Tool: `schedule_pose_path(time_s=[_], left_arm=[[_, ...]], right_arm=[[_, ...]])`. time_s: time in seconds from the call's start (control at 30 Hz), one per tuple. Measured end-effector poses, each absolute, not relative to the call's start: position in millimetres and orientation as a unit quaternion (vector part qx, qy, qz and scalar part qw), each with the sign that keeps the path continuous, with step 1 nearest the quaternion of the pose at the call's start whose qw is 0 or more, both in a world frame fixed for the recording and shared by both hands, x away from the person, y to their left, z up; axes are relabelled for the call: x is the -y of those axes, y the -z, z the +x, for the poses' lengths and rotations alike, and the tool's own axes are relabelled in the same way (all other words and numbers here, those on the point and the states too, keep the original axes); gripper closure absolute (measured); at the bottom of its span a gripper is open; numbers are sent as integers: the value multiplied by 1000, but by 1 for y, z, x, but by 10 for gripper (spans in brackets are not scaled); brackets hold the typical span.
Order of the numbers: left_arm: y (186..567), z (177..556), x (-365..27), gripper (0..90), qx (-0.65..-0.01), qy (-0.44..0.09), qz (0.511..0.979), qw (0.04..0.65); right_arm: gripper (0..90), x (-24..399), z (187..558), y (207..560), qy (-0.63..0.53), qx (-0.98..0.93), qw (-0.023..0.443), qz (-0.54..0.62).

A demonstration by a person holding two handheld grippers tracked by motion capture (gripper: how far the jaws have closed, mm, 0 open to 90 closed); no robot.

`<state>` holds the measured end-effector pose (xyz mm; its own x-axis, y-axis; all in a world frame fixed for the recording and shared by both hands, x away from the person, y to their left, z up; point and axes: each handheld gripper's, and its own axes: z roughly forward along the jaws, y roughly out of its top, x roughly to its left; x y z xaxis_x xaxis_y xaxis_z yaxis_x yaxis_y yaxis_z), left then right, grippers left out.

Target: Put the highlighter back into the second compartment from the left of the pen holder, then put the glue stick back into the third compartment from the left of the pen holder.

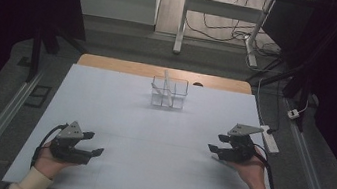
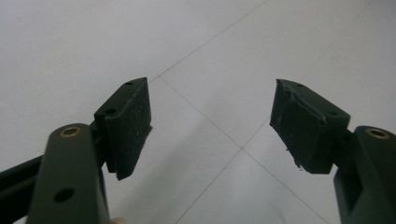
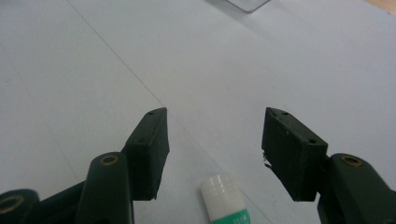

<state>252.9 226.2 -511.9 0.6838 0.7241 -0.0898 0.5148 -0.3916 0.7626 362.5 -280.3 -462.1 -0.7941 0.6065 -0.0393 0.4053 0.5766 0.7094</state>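
Hovering over tube (image 3: 226,198), right gripper (image 3: 215,140) jaws wide, not touching (tube lies on table (image 1: 151,127)); left gripper (image 2: 212,126) open, empty.

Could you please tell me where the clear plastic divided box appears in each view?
High view: the clear plastic divided box stands at the far middle of the white table cover.
Right gripper view: apparently its corner, at the top edge, beyond the right gripper.
Left gripper view: bare cover ahead of the left gripper.
Shared landmark: the cover's thin seam lines.
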Motion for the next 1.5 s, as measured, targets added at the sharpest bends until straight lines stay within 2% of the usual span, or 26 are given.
schedule_pose_path(time_s=[0.53, 1.17, 1.3, 1.5], left_arm=[[512, 253, -222, 294, -369, -130, 829, 399], [514, 253, -223, 293, -371, -130, 829, 397], [514, 253, -224, 293, -372, -129, 829, 397], [514, 252, -224, 293, -371, -130, 830, 395]], right_arm=[[406, 283, 366, 466, -311, -904, 115, 270], [379, 280, 371, 472, -257, -929, 112, 242], [311, 279, 374, 478, -239, -932, 119, 246], [337, 279, 375, 488, -221, -938, 107, 245]])
